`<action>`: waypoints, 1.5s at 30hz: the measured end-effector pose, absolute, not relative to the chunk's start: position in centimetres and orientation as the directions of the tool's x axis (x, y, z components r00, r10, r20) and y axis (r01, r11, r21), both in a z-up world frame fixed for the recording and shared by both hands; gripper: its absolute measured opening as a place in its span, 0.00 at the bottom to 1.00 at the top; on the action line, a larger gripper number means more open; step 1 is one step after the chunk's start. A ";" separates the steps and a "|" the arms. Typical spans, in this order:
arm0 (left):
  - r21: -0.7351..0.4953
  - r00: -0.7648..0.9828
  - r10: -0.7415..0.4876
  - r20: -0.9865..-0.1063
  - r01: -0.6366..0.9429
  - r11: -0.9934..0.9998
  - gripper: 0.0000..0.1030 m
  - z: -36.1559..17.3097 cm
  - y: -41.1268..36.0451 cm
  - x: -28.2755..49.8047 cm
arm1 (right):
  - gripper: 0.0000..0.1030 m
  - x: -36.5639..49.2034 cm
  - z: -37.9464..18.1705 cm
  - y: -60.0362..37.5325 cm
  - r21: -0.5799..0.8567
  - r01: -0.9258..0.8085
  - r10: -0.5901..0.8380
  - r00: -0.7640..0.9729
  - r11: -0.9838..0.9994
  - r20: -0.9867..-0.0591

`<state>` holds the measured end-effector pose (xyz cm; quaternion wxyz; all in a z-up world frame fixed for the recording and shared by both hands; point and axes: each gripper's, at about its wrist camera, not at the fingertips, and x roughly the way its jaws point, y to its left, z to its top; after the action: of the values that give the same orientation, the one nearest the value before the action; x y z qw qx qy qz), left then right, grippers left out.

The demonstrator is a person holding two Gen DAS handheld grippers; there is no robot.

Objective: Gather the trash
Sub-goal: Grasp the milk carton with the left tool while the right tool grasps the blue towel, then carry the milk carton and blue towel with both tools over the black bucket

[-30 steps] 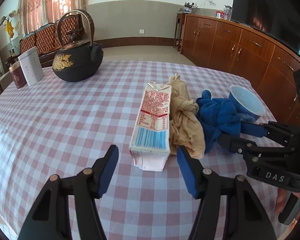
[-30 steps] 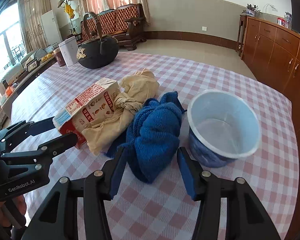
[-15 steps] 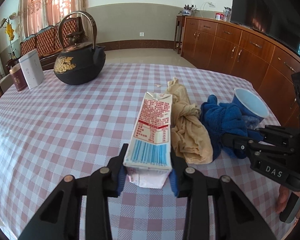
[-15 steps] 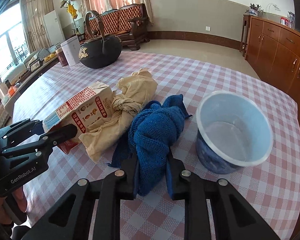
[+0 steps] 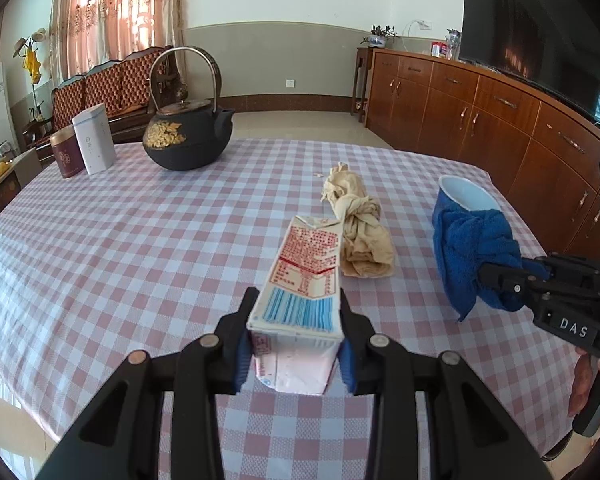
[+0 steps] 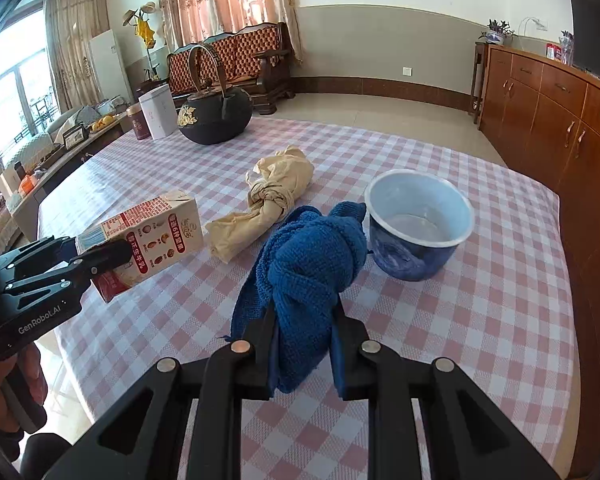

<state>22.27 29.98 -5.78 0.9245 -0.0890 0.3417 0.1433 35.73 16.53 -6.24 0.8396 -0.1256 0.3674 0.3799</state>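
Left wrist view
Left claw [image 5: 294, 338]: clamped on the near end of the milk carton [image 5: 302, 284], one blue pad on each side.
Milk carton: lies lengthwise between the fingers, its far end pointing away, raised off the checked counter [image 5: 120, 240].
Beige cloth [image 5: 360, 236]: knotted bundle on the counter, just beyond the carton's far end and slightly right of the claw.
Right claw [image 5: 504, 280]: to the right, gripping the blue towel [image 5: 472, 252], which hangs below it.
Blue bowl [image 5: 466, 196]: behind the towel, far right of the claw.
Kettle [image 5: 188, 140]: black, far ahead and left, with a white box [image 5: 94, 140] and a dark red tin [image 5: 67, 156] beside it.

Right wrist view
Right claw [image 6: 302, 344]: closed narrowly on the blue towel [image 6: 312, 264], which bulges up ahead of the fingers.
Blue bowl [image 6: 418, 222]: upright on the counter, ahead and right of the claw, just beside the towel.
Beige cloth [image 6: 272, 200]: ahead and left, lying on the counter.
Left claw [image 6: 100, 248]: far left, holding the milk carton [image 6: 152, 240] tilted above the counter [image 6: 480, 320].
Kettle [image 6: 214, 114]: far ahead, left.
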 end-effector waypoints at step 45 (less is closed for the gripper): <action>-0.085 0.834 -0.144 -0.533 0.117 0.990 0.35 0.3 4.6 16.9 | 0.21 22.0 0.3 -16.1 0.049 -0.319 0.279 0.733 0.946 -0.621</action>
<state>16.87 4.55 0.32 0.9572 -0.0243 0.2803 -0.0680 22.04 -16.08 0.27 0.9302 -0.0304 0.3284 0.1608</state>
